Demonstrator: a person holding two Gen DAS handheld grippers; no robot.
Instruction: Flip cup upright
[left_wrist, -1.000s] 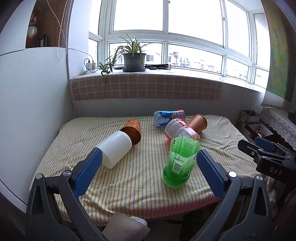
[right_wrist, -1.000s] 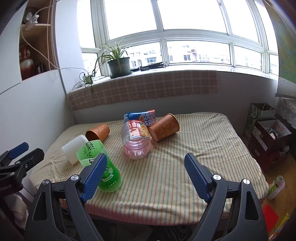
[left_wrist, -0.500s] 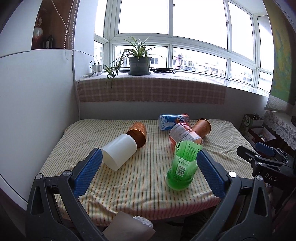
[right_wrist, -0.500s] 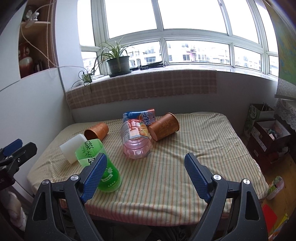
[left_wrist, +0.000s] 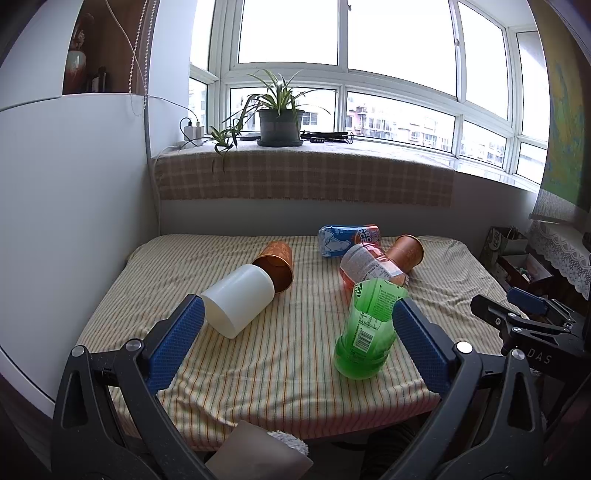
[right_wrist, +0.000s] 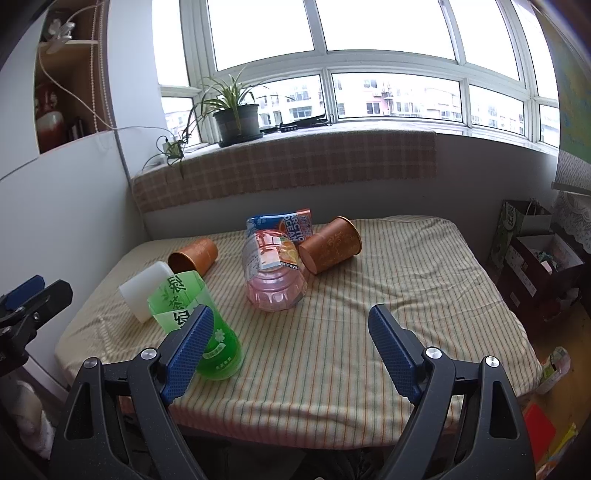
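Observation:
Several cups lie on a striped tablecloth (left_wrist: 280, 354). A white cup (left_wrist: 238, 304) lies on its side at the left, also in the right wrist view (right_wrist: 142, 291). A copper cup (left_wrist: 277, 264) lies behind it (right_wrist: 194, 254). A second copper cup (left_wrist: 406, 251) lies at the back right (right_wrist: 330, 245). A green cut bottle cup (left_wrist: 365, 332) stands tilted near the front (right_wrist: 195, 321). A pink bottle cup (right_wrist: 273, 273) lies in the middle (left_wrist: 365, 264). My left gripper (left_wrist: 295, 332) is open and empty above the front edge. My right gripper (right_wrist: 291, 339) is open and empty.
A blue and orange bottle cup (left_wrist: 347, 238) lies at the back. A white wall panel (left_wrist: 74, 221) bounds the table's left side. A potted plant (left_wrist: 279, 122) stands on the window sill. Bags and boxes (right_wrist: 535, 251) sit on the floor at the right.
Both grippers have drawn back and risen a little from the table. The cups have not moved.

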